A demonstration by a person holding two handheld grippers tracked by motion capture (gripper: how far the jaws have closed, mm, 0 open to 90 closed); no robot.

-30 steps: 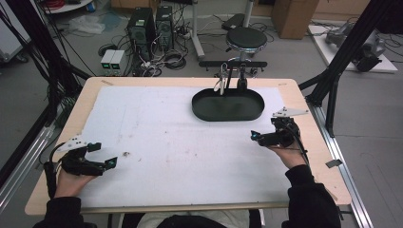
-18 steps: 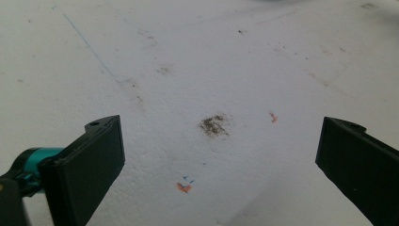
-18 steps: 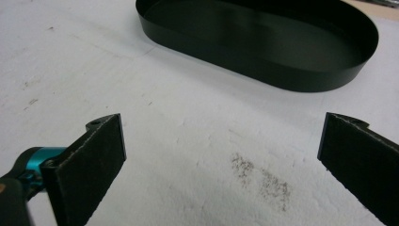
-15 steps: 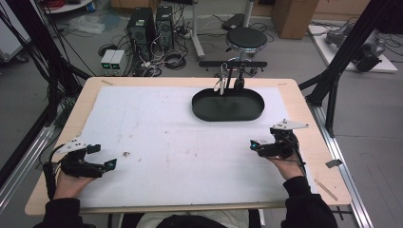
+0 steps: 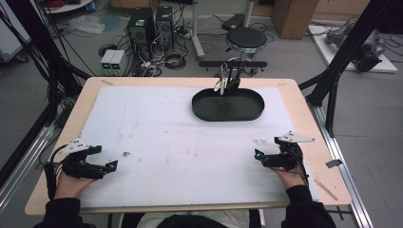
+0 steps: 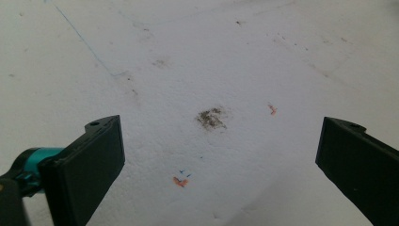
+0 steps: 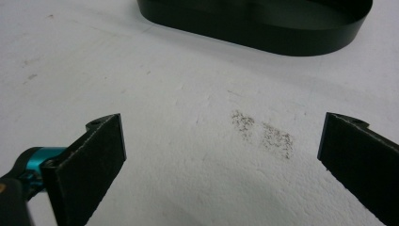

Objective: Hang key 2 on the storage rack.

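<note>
In the high view, the left claw (image 5: pixel 112 166) is seen at the lower left of the frame and the right claw (image 5: pixel 257 155) at the lower right, both low over the white tabletop (image 5: pixel 171 137); a black tray (image 5: pixel 228 113) is placed at upper centre, well apart from both. In the left gripper view, the jaws are spread wide around nothing, above a dark smudge (image 6: pixel 211 117). In the right gripper view, the jaws are likewise spread and empty, with the tray (image 7: pixel 263 28) along the top edge.

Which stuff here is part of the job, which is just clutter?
In play: left gripper, right gripper, both open; black oval tray on the white mat.
Clutter: stool, computer towers, cables on the floor.
</note>
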